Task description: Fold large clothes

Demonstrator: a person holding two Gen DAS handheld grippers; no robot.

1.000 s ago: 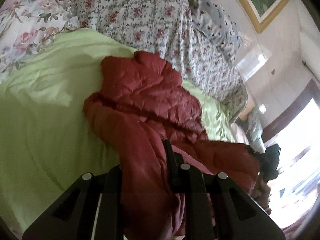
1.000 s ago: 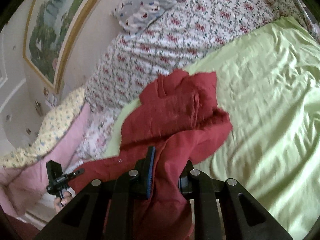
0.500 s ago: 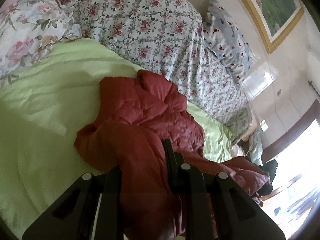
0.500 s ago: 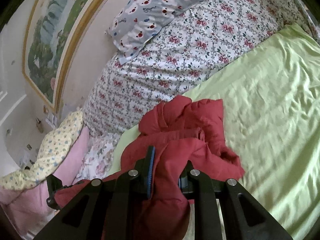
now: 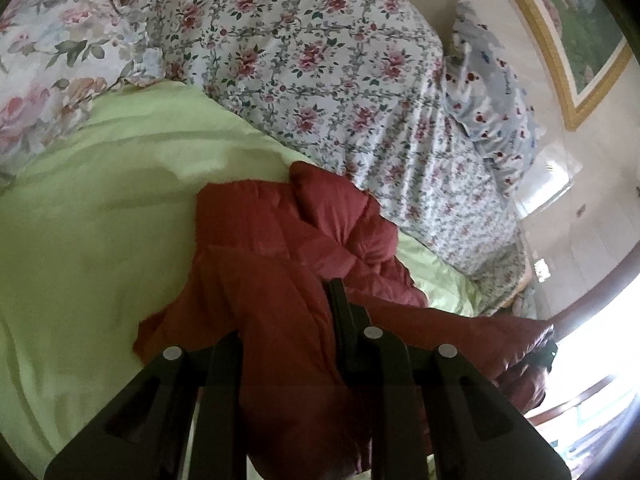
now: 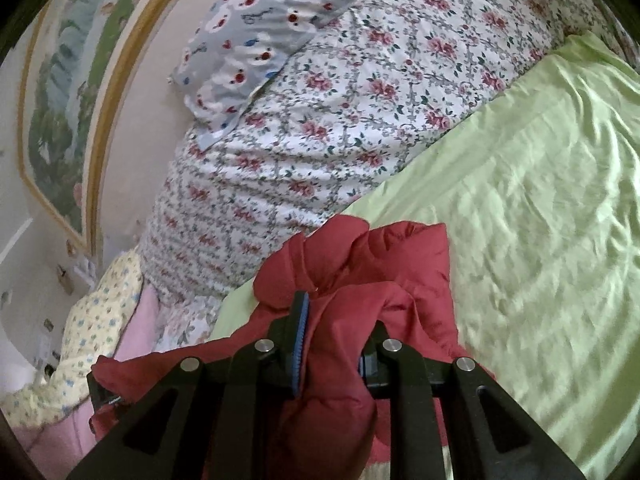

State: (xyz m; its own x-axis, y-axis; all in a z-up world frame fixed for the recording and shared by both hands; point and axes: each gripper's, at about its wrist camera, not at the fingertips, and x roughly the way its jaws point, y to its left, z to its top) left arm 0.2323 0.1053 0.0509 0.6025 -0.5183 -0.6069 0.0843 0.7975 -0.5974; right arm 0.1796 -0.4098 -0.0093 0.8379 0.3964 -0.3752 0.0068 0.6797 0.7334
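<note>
Fabric of 1 red puffy jacket looks soft and padded, with stitched squares and many bumpy folds. It lies bunched on the light green sheet, near the 6 o'clock edge of both views, and part of it is lifted up by the grippers.

There are 2 grippers, both black and hard with shiny round screws. The left gripper has its 2 fingers pressed onto a thick fold of the jacket. The right gripper also pinches a fat fold between its fingers, and 1 finger has a blue ridged pad.

The green sheet is smooth and a bit wrinkled. Behind the jacket, toward 12 o'clock, sits 1 big lumpy quilt with small red flowers. On top of it rests 1 grey-blue pillow with red and white dots. In the right view, 1 yellow dotted blanket and pink cloth lie at 8 o'clock. 1 painting in a gold frame hangs on the wall at 10 o'clock.

The jacket folds hide most of each gripper's fingers.
</note>
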